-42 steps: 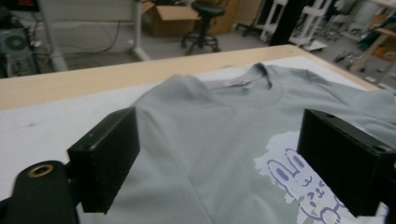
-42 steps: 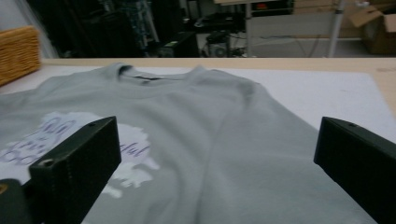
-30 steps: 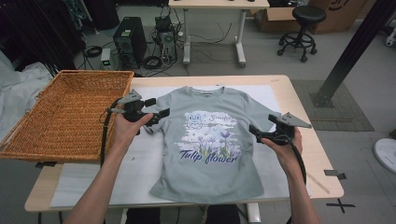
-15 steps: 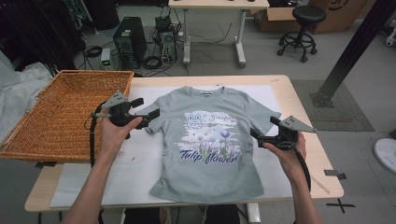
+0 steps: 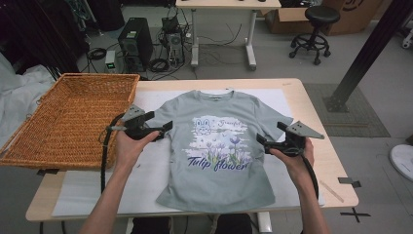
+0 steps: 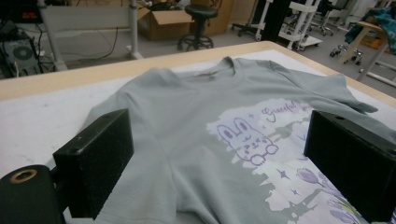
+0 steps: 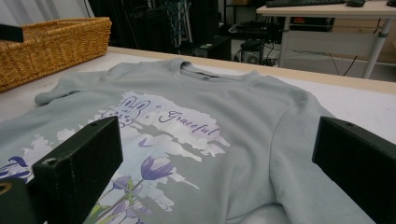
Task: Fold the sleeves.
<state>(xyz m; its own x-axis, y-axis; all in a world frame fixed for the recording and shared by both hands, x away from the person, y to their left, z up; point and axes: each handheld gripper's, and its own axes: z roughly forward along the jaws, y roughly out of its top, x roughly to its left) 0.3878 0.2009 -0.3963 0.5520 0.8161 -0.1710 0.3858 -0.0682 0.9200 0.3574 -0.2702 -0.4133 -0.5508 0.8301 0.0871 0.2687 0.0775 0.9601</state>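
Below right gripper [image 5: 263,141], T-shirt [image 5: 219,146] sleeve hidden

T-shirt [image 5: 219,161]: grey-green, white print with purple tulips, bunny, purple letters
Basket [image 5: 68,119]: brown wicker
Table [image 5: 311,105]: light wood
Jaws: black

Both forearms come in from the near edge of the bench, elbows low. Left tongs [image 5: 164,130] sit toward the left side, jaws spread wide and pointing right, cable looping down off the wrist. Right tongs [image 5: 262,141] hang near the right edge, jaws also wide apart, aimed left. Each hand wraps its handle from below, nothing pinched.
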